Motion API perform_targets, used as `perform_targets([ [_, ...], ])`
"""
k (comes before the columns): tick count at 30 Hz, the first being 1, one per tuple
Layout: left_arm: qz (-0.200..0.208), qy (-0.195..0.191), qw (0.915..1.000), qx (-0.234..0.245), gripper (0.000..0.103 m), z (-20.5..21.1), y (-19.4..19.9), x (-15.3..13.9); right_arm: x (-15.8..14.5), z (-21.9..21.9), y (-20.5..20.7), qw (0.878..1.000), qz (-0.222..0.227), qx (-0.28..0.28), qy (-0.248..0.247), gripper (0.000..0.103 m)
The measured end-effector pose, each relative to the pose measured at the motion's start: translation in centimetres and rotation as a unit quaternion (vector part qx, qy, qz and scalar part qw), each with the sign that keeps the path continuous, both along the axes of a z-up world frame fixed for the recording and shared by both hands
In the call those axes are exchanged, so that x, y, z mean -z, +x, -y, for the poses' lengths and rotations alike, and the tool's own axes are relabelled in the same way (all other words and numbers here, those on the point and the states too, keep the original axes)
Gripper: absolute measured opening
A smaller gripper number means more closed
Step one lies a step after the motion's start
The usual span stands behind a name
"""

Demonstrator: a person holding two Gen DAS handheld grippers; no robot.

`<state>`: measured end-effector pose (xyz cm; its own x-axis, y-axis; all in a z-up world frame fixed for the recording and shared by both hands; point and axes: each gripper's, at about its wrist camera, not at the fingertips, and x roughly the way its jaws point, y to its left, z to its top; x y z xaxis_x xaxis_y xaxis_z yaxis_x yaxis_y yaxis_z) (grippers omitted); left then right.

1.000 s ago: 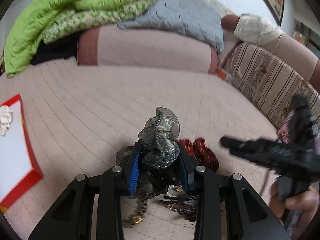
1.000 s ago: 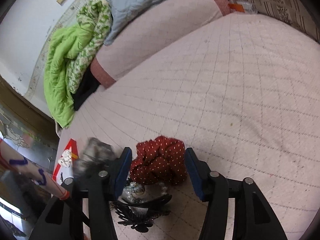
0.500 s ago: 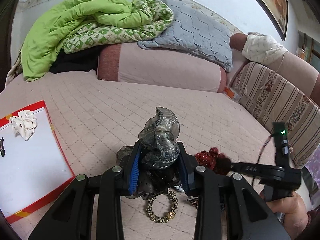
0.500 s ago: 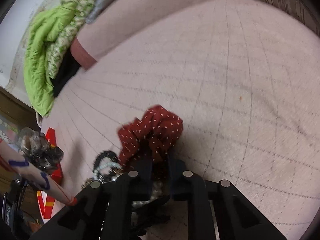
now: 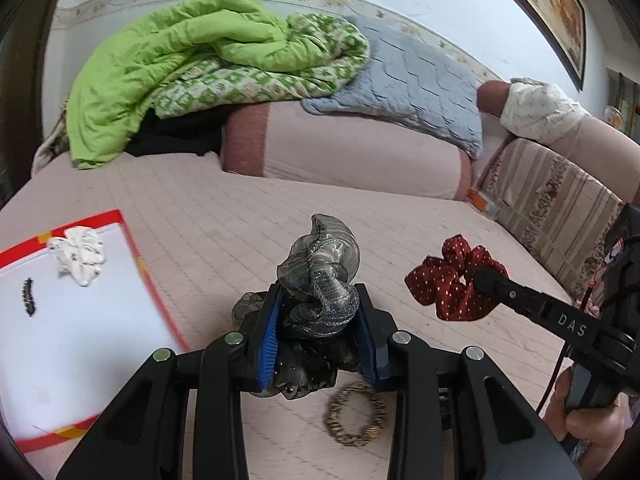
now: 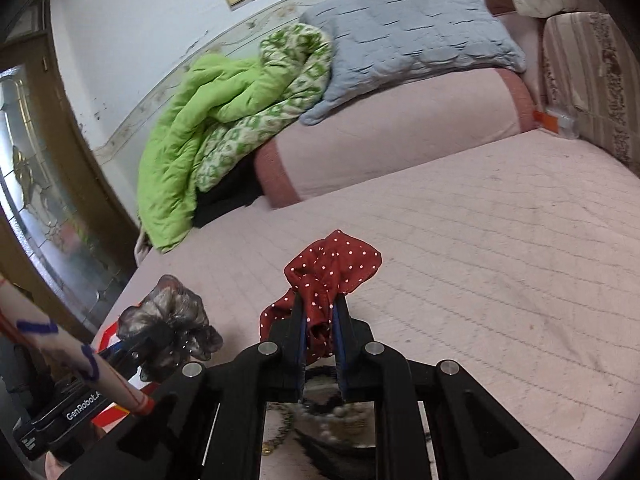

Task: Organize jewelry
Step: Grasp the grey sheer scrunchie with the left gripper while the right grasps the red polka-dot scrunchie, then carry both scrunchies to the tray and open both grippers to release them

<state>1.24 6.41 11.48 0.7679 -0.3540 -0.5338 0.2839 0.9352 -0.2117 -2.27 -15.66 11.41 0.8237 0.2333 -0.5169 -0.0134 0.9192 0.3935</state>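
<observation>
My left gripper point(image 5: 318, 300) is shut on a grey sheer scrunchie point(image 5: 320, 276) and holds it above the bed. My right gripper point(image 6: 320, 300) is shut on a red polka-dot scrunchie point(image 6: 332, 268), lifted off the bed; it also shows in the left wrist view point(image 5: 452, 280). The grey scrunchie also shows in the right wrist view point(image 6: 168, 316). A gold beaded bracelet point(image 5: 354, 416) lies on the bed under my left gripper. A white tray with a red rim point(image 5: 132, 248) lies at the left, holding a white scrunchie point(image 5: 78, 254) and a small dark clip point(image 5: 27, 296).
The pink quilted bed cover point(image 5: 240, 224) spreads ahead. A pink bolster point(image 5: 344, 152), a green blanket point(image 5: 192, 52) and a grey pillow point(image 5: 412, 84) lie at the back. Pearl beads and dark hair pieces point(image 6: 332, 420) lie beneath my right gripper.
My right gripper closed on the red scrunchie and lifted it off the pile. Both grippers rose and tilted up; the left kept its hold on the grey scrunchie.
</observation>
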Motion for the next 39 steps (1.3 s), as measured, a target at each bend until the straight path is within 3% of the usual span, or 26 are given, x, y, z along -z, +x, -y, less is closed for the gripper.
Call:
perform_targets([
  [17,0.007,-0.013,0.9925,-0.122,0.033,-12.9,-0.8,-0.7,0.2,-11.1,2.4,0.993,0.005,-0.114,0.036,0.013],
  [28,-0.013,-0.029,0.9782,-0.205,0.033,-21.0,-1.4,0.0,-0.1,-18.9,2.9,0.980,-0.006,-0.193,0.048,0.013],
  [39,-0.072,-0.030,0.9629,-0.258,0.033,-26.7,-0.1,2.4,1.3,-26.1,6.6,0.970,-0.041,-0.235,0.043,0.013],
])
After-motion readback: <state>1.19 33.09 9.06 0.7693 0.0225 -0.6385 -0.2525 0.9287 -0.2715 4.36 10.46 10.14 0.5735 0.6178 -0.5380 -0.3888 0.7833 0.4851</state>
